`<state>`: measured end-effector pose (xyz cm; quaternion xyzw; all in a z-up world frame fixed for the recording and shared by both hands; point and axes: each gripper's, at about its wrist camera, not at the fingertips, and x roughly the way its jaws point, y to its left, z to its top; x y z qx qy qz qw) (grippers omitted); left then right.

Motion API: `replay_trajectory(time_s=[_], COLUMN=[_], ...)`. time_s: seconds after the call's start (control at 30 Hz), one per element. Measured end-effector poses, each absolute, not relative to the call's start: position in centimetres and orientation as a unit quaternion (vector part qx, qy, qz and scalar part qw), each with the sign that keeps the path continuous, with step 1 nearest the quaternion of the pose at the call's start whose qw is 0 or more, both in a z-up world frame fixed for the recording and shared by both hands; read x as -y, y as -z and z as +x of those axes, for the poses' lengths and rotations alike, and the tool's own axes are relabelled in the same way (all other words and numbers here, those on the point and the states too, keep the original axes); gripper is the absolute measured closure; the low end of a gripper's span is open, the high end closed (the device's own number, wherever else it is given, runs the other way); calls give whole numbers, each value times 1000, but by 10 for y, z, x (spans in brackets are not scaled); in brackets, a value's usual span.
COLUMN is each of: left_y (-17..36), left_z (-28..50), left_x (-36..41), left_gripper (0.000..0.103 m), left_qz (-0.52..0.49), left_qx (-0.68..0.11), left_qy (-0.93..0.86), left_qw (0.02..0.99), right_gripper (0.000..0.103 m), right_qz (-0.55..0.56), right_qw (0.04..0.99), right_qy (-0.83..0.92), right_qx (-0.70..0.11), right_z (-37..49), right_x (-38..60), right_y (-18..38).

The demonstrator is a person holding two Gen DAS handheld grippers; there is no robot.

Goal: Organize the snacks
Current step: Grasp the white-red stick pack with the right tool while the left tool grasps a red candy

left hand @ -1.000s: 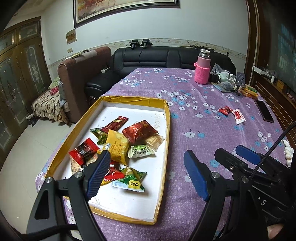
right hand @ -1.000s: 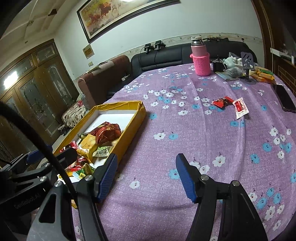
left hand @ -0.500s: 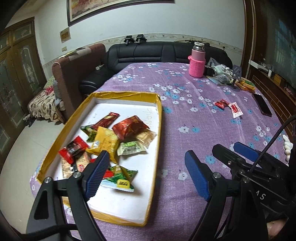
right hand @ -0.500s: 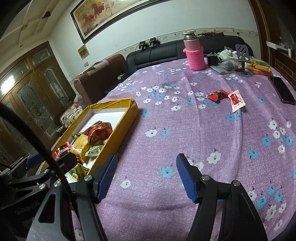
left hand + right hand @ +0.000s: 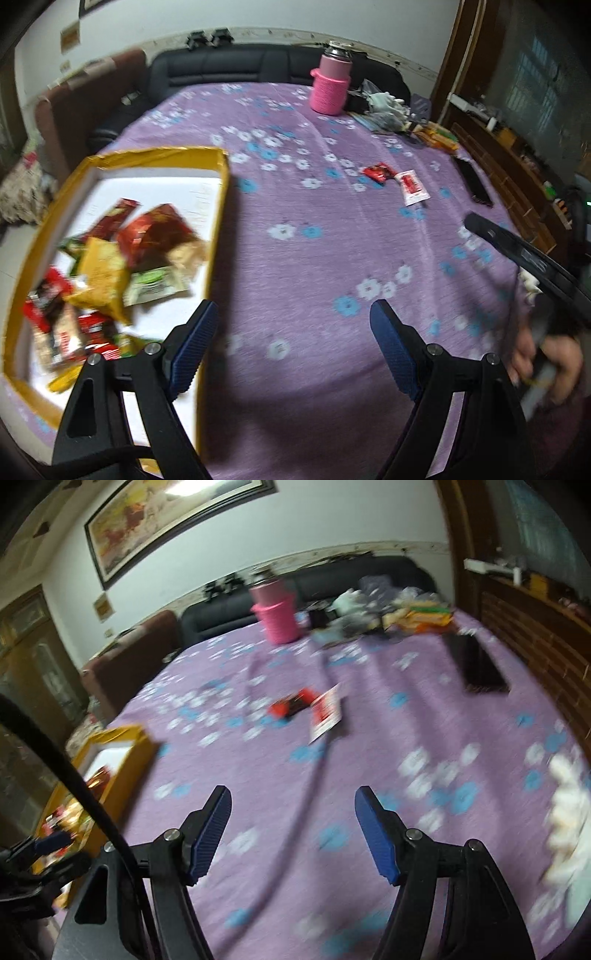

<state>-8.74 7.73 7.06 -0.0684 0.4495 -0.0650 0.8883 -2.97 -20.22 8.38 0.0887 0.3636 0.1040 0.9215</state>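
A yellow-edged box (image 5: 218, 206) at the left of the purple flowered table holds several snack packets (image 5: 147, 236). A red packet (image 5: 377, 172) and a white-and-red packet (image 5: 412, 186) lie loose on the cloth to the right. In the right wrist view the same red packet (image 5: 291, 705) and white packet (image 5: 325, 713) lie well ahead of my right gripper (image 5: 292, 814), whose jaws are opening with nothing between them. My left gripper (image 5: 291, 326) is open and empty over bare cloth, just right of the box's near corner. The box (image 5: 138, 749) also shows at the left of the right wrist view.
A pink-sleeved bottle (image 5: 330, 86) stands at the table's far side, beside a clutter of bags and packets (image 5: 388, 110). A black phone (image 5: 474, 181) lies near the right edge. A hand (image 5: 546, 354) grips the right tool. Sofas stand beyond the table.
Both views have swung to the right. The box slid toward the left edge, and the two loose packets came closer to the centre of the right wrist view. The right jaws stand slightly wider.
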Motion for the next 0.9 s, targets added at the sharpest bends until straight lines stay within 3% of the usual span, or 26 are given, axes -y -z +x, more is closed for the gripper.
replay_trajectory(time_s=[0.17,0.23,0.27,0.6,0.7,0.73,0.9], left_y=[-91,-97,-100,-80,-69,-66,-56], left_z=[-50,-30,-21,69,89,95,116], left_x=[-73,-68,-65,-38,-26,-20,4], left_gripper=[18,18,18,18,19,19,19], left_qz=[-87,-65,-54,-37,-42,-42,-31], left_qx=[-427,-424,-424,-455,-472,-476,-487], left_qy=[99,93,90,99,107,111,128], left_qw=[895,898,899,884,874,871,863], right_gripper=[35,52,55,57,79,93,93], right_qz=[88,76,68,41,48,51,71], right_qw=[918,913,910,905,902,902,900], right_qy=[-91,-88,-85,-74,-79,-81,-91], right_qx=[-375,-391,-399,-418,-423,-422,-421], right_z=[43,66,75,102,109,108,103], right_x=[208,201,196,185,189,190,199], right_y=[-73,-62,-58,-36,-33,-34,-43])
